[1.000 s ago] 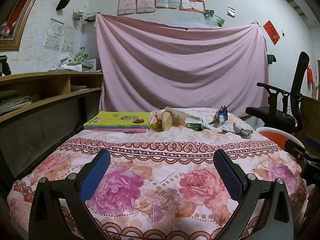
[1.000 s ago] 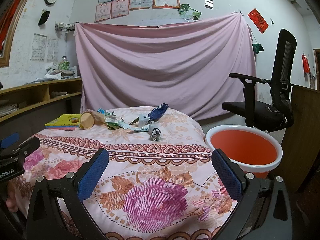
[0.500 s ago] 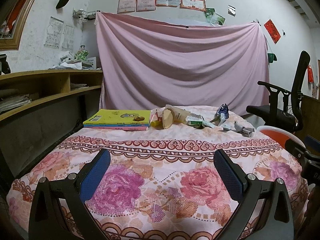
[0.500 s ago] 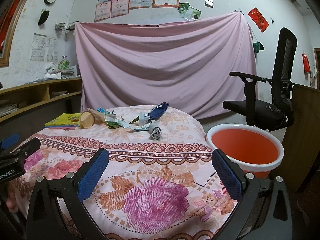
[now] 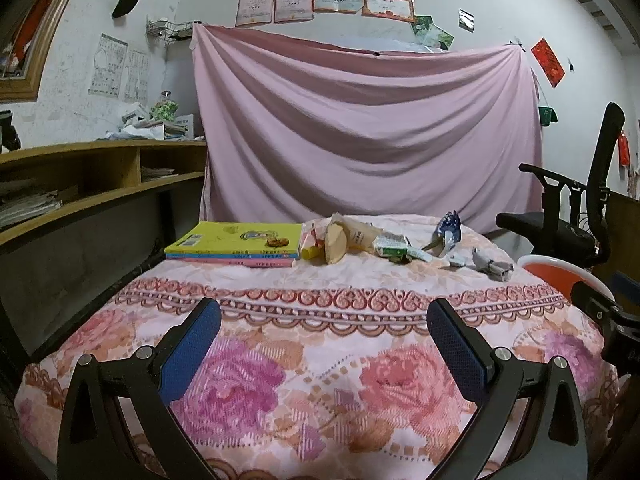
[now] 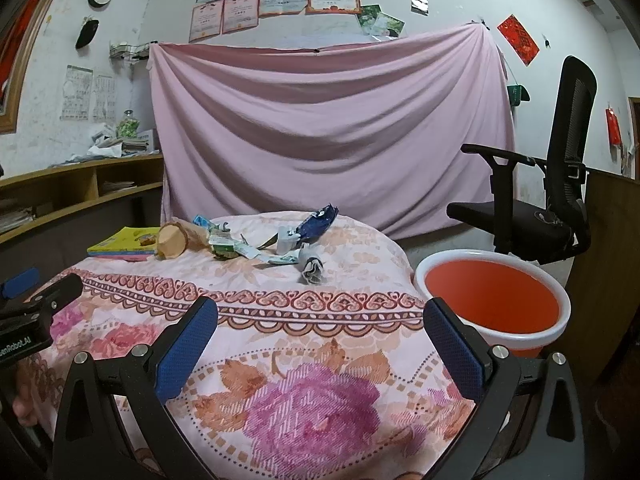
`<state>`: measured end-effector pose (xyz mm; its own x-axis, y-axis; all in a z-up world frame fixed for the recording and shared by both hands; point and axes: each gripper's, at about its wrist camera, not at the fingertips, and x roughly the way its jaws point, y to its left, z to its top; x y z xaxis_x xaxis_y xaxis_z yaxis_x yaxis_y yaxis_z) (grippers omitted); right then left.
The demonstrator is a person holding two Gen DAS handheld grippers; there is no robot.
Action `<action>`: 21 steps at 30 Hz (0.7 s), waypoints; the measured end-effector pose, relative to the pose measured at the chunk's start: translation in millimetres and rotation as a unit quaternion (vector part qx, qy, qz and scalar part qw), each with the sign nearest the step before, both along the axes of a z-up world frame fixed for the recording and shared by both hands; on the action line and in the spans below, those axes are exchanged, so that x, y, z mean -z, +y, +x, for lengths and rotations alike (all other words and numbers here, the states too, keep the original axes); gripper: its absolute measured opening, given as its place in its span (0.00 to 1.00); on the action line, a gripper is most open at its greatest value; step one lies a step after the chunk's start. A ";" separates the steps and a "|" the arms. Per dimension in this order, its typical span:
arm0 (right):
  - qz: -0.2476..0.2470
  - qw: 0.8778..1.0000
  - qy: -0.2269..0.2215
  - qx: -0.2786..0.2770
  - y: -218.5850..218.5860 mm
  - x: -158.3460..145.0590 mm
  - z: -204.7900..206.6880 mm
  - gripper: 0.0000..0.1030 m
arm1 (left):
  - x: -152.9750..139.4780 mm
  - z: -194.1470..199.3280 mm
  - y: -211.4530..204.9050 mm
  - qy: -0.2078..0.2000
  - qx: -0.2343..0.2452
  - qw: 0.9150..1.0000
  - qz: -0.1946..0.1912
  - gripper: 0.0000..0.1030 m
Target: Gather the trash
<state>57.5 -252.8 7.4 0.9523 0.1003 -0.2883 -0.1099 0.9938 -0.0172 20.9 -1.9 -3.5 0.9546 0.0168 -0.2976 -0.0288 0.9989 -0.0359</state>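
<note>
The trash [image 6: 256, 246] lies scattered well ahead of both hand-held grippers, on the counter's [image 6: 320, 360] far side, beside a stack of books [image 5: 240, 242]. The right hand-held gripper [image 6: 320, 344] and left hand-held gripper [image 5: 324, 344] are spread wide and empty. Best to reach the right one forward for the nearest crumpled wrapper [image 6: 311, 270], then swing it right to the orange bucket [image 6: 492, 300].

books [image 5: 236, 245] on floral tablecloth [image 5: 320, 360]; pink sheet [image 6: 328, 128] behind, office chair [image 6: 560, 184] right.
</note>
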 end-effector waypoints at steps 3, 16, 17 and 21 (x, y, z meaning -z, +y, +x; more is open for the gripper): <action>0.005 1.000 -0.005 -0.001 -2.6 -7.4 5.1 1.00 | -8.6 7.5 -1.3 -0.013 0.000 1.000 0.009 0.98; -0.018 0.997 -0.071 -0.004 -4.0 -44.1 46.6 1.00 | -41.2 55.8 -11.3 -0.062 0.001 0.998 0.010 0.98; -0.021 0.997 -0.075 -0.001 -4.2 -46.2 51.3 1.00 | -42.9 59.1 -12.1 -0.064 0.001 0.998 0.010 0.98; -0.020 0.996 -0.091 0.006 -6.4 -52.7 69.6 1.00 | -48.1 75.2 -14.0 -0.071 0.004 0.997 0.005 0.98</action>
<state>127.0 -259.2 60.1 0.9902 0.0810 -0.1136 -0.0900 0.9930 -0.0763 96.0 -15.9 44.7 0.9870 0.0121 -0.1602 -0.0170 0.9994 -0.0294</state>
